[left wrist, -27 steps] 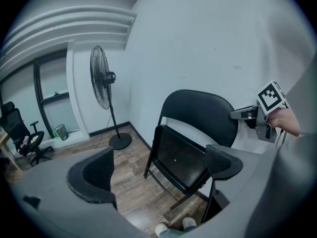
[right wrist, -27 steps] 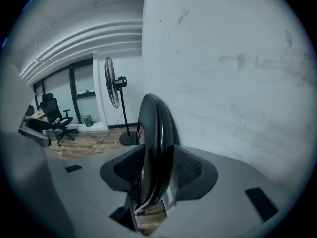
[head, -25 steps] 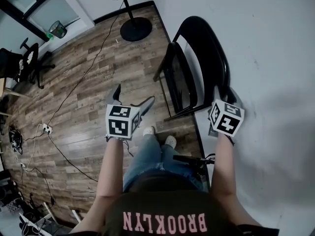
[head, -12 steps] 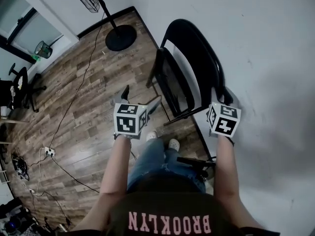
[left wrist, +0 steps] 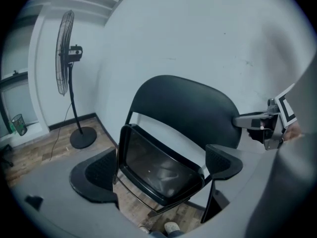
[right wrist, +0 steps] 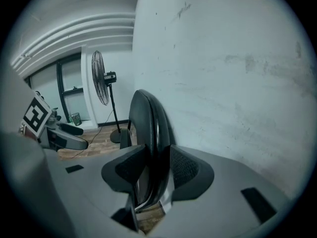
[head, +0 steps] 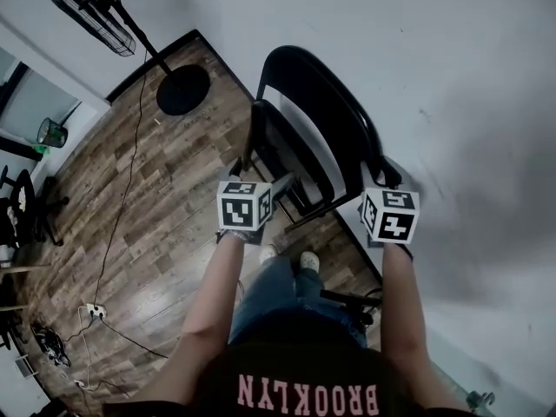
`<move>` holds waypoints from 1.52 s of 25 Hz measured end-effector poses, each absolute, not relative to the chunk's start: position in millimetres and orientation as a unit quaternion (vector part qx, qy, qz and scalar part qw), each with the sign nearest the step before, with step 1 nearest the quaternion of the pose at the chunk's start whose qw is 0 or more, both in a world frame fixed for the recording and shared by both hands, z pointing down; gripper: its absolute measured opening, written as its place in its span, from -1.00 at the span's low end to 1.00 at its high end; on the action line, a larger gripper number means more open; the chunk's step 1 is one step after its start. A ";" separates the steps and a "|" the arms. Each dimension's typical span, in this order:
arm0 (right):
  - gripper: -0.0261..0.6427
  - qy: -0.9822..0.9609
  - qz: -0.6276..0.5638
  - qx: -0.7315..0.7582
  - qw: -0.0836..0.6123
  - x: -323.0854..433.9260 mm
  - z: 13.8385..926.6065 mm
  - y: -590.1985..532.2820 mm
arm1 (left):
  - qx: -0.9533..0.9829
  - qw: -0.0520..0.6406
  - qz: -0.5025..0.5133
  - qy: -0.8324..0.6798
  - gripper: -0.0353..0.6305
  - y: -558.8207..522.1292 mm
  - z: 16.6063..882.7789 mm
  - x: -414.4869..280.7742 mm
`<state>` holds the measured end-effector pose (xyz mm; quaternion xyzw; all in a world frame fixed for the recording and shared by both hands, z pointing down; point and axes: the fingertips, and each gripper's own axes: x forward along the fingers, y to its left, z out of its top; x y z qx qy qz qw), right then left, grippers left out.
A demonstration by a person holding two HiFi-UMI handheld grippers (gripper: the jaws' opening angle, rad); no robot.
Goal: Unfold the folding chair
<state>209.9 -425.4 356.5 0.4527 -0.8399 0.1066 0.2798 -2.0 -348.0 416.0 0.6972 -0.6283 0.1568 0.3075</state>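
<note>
The folding chair point(head: 314, 133) leans, still folded, against the white wall point(head: 434, 68) at the edge of the wood floor point(head: 165, 189). The right gripper point(head: 382, 170) stays clamped on the backrest point(right wrist: 148, 128). The left gripper point(head: 259, 179), jaws apart and empty, has swung in toward the upturned seat point(left wrist: 158, 165), apparently to pull it down.

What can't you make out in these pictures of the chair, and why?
Chair rear feet: head view, behind the seat; left gripper view, behind the left gripper body.
Right gripper jaws: head view, under its cube.
Floor clutter: head view, too small and dark.
</note>
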 end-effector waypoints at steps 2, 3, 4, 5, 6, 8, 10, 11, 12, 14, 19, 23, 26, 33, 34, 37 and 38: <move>-0.48 -0.839 0.110 0.453 0.281 208.1 356.9 -426.2 | 0.702 0.322 0.157 -0.616 0.80 -357.9 427.2 3.3; -0.48 -0.839 0.112 0.452 0.283 208.2 356.7 -426.4 | 0.704 0.330 0.156 -0.609 0.80 -362.6 432.6 7.4; -0.48 -0.838 0.113 0.452 0.285 208.5 356.4 -426.3 | 0.707 0.337 0.156 -0.602 0.80 -367.0 437.9 11.9; -0.48 -0.836 0.114 0.453 0.287 208.8 356.1 -426.3 | 0.709 0.345 0.154 -0.596 0.80 -371.4 443.2 16.2; -0.48 -0.835 0.114 0.453 0.289 208.7 355.8 -426.4 | 0.710 0.351 0.153 -0.591 0.80 -375.9 448.3 20.3; -0.47 -0.834 0.110 0.457 0.288 208.1 355.6 -427.6 | 0.712 0.362 0.150 -0.583 0.80 -385.8 458.5 28.1; -0.47 -0.834 0.107 0.460 0.286 208.1 356.5 -428.7 | 0.712 0.374 0.150 -0.575 0.80 -395.3 469.7 36.6; -0.47 -0.834 0.107 0.460 0.286 208.4 357.2 -429.0 | 0.712 0.382 0.150 -0.570 0.80 -399.5 475.6 41.2; -0.47 -0.833 0.108 0.461 0.286 208.9 357.8 -429.3 | 0.712 0.390 0.150 -0.565 0.80 -403.4 481.6 46.0; -0.47 -0.833 0.109 0.461 0.287 209.9 358.2 -429.3 | 0.710 0.407 0.148 -0.555 0.79 -409.8 493.1 55.0; -0.47 -0.833 0.107 0.460 0.287 209.2 357.5 -429.1 | 0.689 0.461 0.127 -0.544 0.78 -424.0 519.5 65.6; -0.47 -0.834 0.105 0.460 0.287 209.4 358.6 -428.9 | 0.651 0.502 0.104 -0.560 0.55 -433.9 539.3 64.8; -0.47 -0.833 0.103 0.460 0.288 209.7 356.7 -428.9 | 0.623 0.524 0.084 -0.574 0.09 -439.6 545.0 62.7; -0.46 -0.826 0.098 0.470 0.296 211.3 358.3 -430.3 | 0.592 0.576 -0.008 -0.563 -0.50 -444.5 544.1 74.8; -0.46 -0.825 0.096 0.471 0.297 211.6 358.0 -430.7 | 0.588 0.578 -0.012 -0.565 -0.50 -444.9 543.7 74.8; -0.46 -0.821 0.088 0.477 0.301 212.0 357.6 -428.8 | 0.581 0.591 -0.019 -0.560 -0.54 -443.1 544.4 74.7; -0.46 -0.818 0.086 0.481 0.303 212.0 357.0 -428.1 | 0.581 0.592 -0.019 -0.558 -0.53 -442.2 543.9 74.6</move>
